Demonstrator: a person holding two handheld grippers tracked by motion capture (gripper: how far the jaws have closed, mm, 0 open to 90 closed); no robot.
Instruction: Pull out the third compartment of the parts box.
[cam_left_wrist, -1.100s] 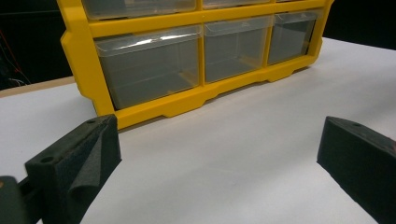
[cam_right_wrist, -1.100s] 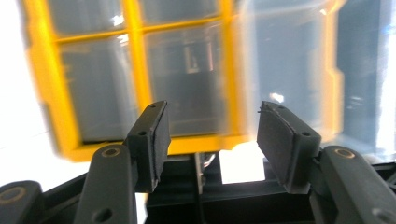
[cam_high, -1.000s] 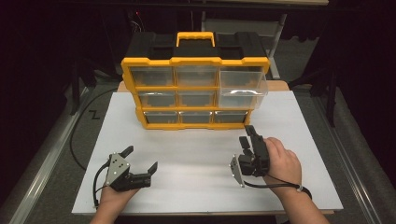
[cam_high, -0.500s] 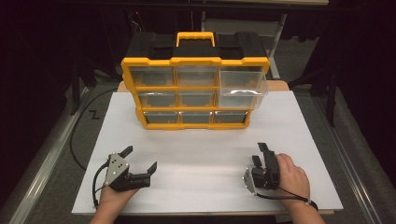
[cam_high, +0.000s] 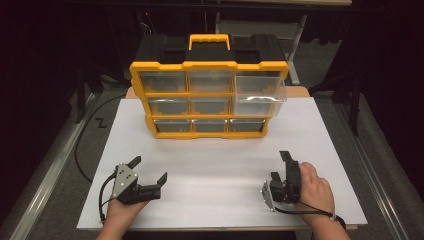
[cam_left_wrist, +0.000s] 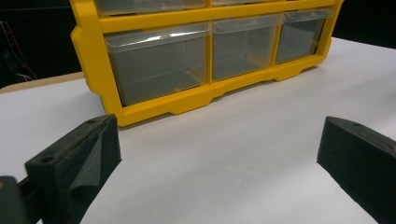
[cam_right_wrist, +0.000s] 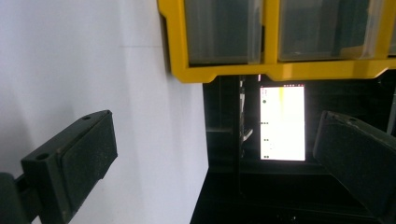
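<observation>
Yellow drawer cabinet (cam_high: 209, 92) at the far edge of the white table (cam_high: 220, 160), both grippers held open near the front edge.

Nothing is gripped: the left gripper (cam_high: 150, 172) is seen near the front left corner with its jaws spread wide, aimed toward the cabinet's bottom row of clear drawers (cam_left_wrist: 161, 67); the right gripper (cam_high: 281, 167) is held near the front right corner, turned on its side, jaws apart. Both are well apart from the cabinet, whose top right drawer (cam_high: 259, 90) is pulled out.
</observation>
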